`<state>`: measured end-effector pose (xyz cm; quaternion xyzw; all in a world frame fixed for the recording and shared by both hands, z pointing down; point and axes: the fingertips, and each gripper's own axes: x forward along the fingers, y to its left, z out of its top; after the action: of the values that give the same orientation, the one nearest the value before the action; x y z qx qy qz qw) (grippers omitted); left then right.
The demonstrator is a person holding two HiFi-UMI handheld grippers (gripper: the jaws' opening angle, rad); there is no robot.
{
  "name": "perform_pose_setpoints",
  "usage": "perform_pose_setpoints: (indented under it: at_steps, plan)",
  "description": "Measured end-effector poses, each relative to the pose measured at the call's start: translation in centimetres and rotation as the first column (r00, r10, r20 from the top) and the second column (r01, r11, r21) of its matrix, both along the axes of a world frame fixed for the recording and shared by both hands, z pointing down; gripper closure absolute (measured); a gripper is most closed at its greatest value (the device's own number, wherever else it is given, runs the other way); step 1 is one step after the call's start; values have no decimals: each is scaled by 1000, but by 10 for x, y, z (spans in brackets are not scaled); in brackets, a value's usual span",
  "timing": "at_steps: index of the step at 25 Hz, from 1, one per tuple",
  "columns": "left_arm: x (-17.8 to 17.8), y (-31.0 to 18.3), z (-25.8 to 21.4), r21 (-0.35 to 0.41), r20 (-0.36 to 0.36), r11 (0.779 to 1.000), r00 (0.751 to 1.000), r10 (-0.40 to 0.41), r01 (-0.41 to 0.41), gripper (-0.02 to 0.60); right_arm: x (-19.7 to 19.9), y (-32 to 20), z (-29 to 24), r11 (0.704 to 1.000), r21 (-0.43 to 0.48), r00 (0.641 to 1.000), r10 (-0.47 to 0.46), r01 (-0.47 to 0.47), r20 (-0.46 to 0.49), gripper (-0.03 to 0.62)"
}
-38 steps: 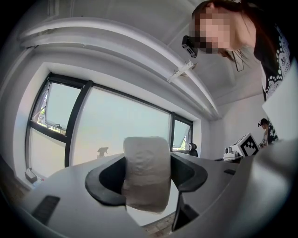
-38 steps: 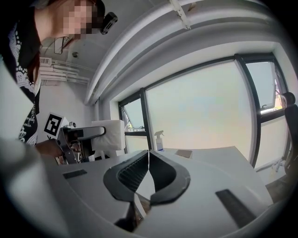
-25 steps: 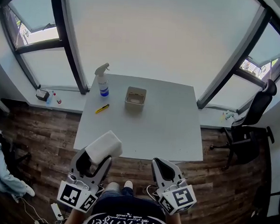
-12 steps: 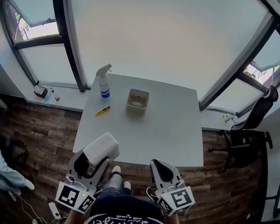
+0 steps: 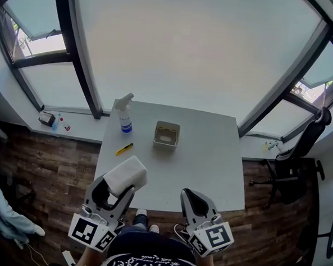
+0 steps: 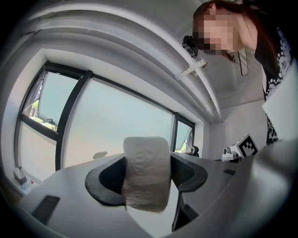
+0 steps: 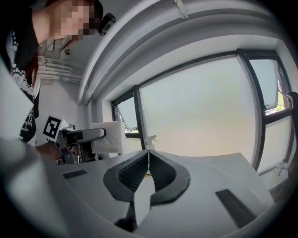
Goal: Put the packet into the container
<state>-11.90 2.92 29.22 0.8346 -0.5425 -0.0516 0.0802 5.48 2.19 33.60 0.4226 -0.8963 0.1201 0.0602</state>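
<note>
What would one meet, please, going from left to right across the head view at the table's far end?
First a small dark box on the sill → clear spray bottle with white trigger → small beige open container → black office chair.

i wear a black top with white dotted lettering. my left gripper and right gripper are pale grey shells with black ribbed pads, each bearing a white marker cube printed with black squares.

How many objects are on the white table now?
3: a spray bottle at the far left, a yellow item nearer, the container near centre. The packet is held in the left tool.
</note>
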Motion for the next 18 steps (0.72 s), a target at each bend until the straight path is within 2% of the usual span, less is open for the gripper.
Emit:
perform_pose_setpoints:
  at_steps: [11,18]
  plan:
    - [-9,-28,3,0,-2,999,999,50,-50,299,-4,-20,4,998,-10,998,65,-65,4,580]
    - [-19,-35,10,-13,7,997,997,73,-73,299,-15,-21,9,997,-9,997,76,-76,-2,580]
